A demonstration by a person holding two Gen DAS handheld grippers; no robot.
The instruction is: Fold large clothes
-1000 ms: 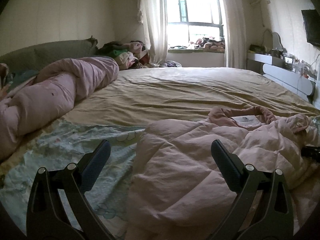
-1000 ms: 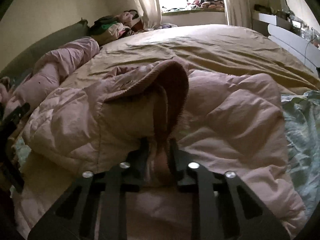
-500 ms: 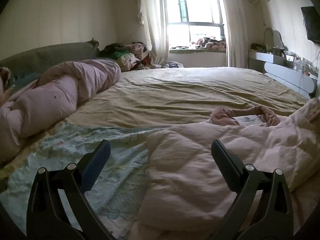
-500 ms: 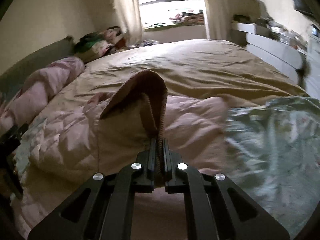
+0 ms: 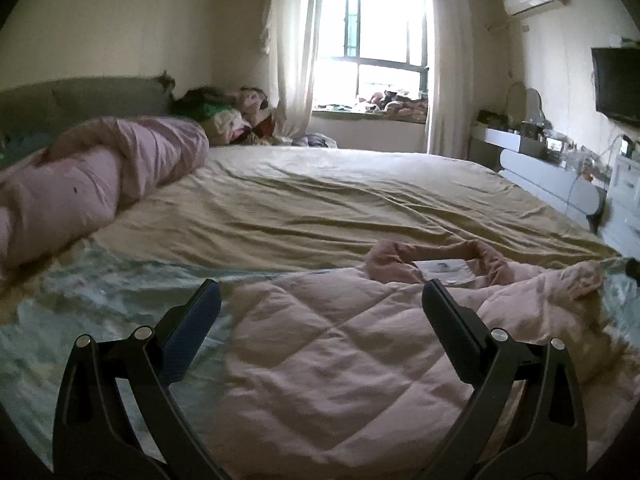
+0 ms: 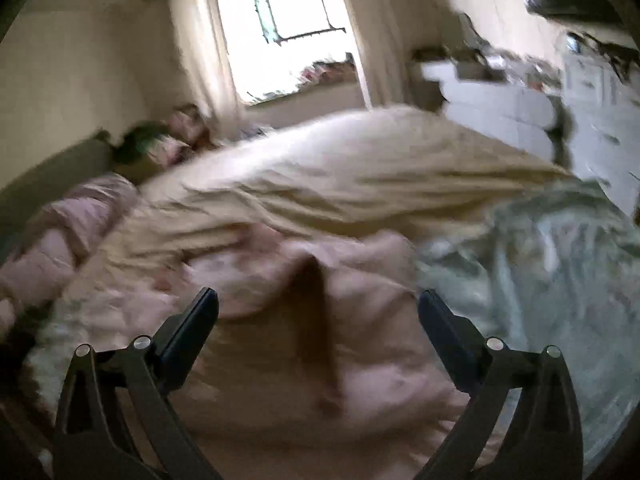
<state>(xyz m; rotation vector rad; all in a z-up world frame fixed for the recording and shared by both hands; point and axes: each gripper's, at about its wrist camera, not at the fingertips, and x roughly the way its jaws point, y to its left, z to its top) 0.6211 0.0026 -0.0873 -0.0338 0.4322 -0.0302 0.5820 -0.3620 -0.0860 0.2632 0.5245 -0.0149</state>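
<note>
Pink quilted jacket (image 5: 360,360), bunched on bed (image 5: 320,200); left gripper (image 5: 320,308) and right gripper (image 6: 318,312) both spread, empty; next grasp best taken at hem corners.

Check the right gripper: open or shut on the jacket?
Open. The right gripper has its jaws spread wide above the pink quilted jacket, with no fabric between them.

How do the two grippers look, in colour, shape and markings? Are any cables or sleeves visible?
The left gripper and right gripper look alike: black frames with long cut-out slots, round silver screw heads near the joints, and two flat dark fingers whose pads look slightly bluish. No cables, printed markings, sleeves or hands show in either view.
</note>
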